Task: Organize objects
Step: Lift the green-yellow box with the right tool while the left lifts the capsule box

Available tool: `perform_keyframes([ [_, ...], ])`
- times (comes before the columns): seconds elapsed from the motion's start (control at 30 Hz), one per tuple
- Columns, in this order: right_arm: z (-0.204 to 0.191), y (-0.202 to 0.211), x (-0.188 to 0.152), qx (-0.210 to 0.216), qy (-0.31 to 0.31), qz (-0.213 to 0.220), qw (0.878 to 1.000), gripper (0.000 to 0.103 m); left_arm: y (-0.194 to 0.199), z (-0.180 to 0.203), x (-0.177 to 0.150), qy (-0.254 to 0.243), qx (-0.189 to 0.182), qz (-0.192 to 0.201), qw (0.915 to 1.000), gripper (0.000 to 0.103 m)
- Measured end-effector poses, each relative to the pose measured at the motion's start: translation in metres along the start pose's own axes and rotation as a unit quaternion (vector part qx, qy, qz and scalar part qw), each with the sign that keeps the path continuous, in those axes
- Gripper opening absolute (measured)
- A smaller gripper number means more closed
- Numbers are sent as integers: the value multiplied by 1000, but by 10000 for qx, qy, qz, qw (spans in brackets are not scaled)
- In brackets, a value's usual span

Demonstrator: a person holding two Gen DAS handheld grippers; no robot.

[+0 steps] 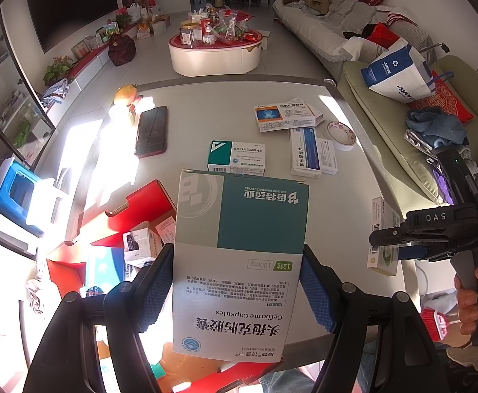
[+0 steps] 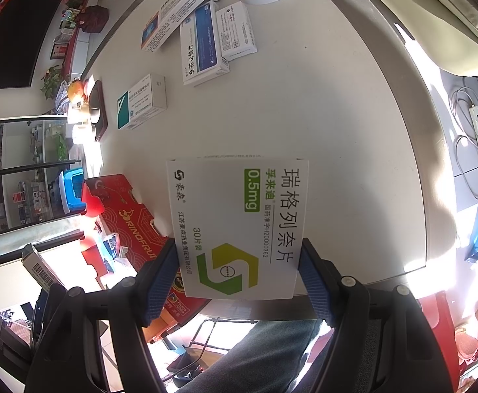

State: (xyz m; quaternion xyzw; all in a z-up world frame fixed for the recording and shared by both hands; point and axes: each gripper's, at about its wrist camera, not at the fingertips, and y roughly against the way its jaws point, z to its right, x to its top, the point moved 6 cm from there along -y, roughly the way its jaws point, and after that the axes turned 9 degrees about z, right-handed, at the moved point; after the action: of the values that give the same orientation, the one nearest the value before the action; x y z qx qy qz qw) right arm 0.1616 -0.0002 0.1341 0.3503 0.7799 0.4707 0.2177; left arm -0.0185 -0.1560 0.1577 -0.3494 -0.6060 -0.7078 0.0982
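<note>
Over the worktop's (image 1: 186, 124) near edge, both grippers hold cartons, long axes running away from the fingers: the left gripper (image 1: 237, 291) clamps a teal "Cefixime Capsules" box (image 1: 239, 245) (100mg), the right gripper (image 2: 239, 275) a white "0.5mg" box (image 2: 239, 226). The red carton (image 1: 121, 222), off the near-left corner, lies nearer the left.

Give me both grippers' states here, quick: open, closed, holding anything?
Left gripper: closed on the teal-and-white Cefixime Capsules box.
Right gripper: closed on the white box with the green 0.5mg label.
</note>
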Motion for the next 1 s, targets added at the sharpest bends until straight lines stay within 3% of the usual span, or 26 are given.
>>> perform_keyframes([
  [0.53, -1, 5, 5, 80, -77, 108, 9999, 71, 0, 0, 0, -68, -4, -9, 10000, 77],
  [0.73, 9, 9, 8, 66, -263, 176, 9995, 71, -1, 6, 4, -312, 121, -38, 9994, 77],
  [1.0, 20, 15, 12, 51, -466, 253, 9986, 71, 0, 20, 11, -604, 21, 54, 9982, 77],
])
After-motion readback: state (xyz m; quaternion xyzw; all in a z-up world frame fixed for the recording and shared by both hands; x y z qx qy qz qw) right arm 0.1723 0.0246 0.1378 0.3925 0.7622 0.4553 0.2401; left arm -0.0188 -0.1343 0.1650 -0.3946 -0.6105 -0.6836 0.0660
